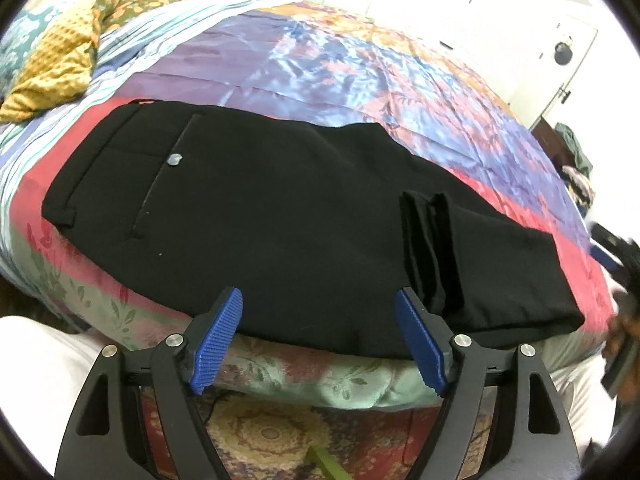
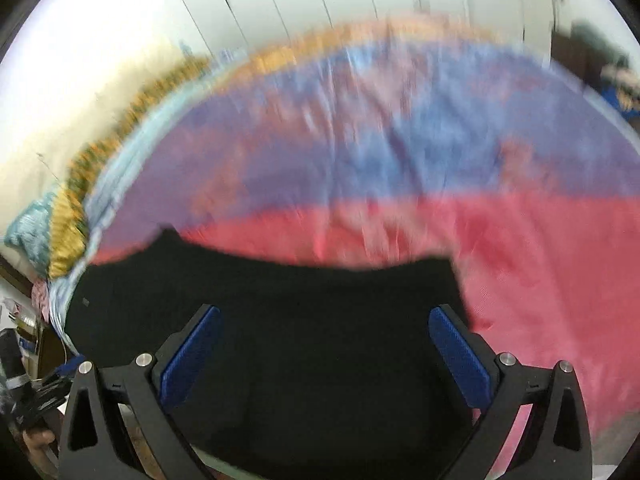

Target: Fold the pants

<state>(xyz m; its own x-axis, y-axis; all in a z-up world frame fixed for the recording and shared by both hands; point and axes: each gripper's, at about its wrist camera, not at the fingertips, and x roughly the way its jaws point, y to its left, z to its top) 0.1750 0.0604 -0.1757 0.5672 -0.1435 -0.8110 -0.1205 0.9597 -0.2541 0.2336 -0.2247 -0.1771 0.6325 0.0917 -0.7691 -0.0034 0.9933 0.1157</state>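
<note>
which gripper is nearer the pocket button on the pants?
Left. The left gripper hangs open at the near edge of the pants, below the button. The right gripper is open over the other, folded end.

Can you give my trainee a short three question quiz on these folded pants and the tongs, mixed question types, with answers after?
1. True or false: the left tongs grip the black pants.
2. What do the pants lie on? A) the bedspread B) a wooden table C) a chair
3. Fill in: on the pants, the grey button sits beside the back ____.

Key
1. False: both pads stand apart with no cloth pinched.
2. A, the colourful bedspread.
3. Pocket.
</note>
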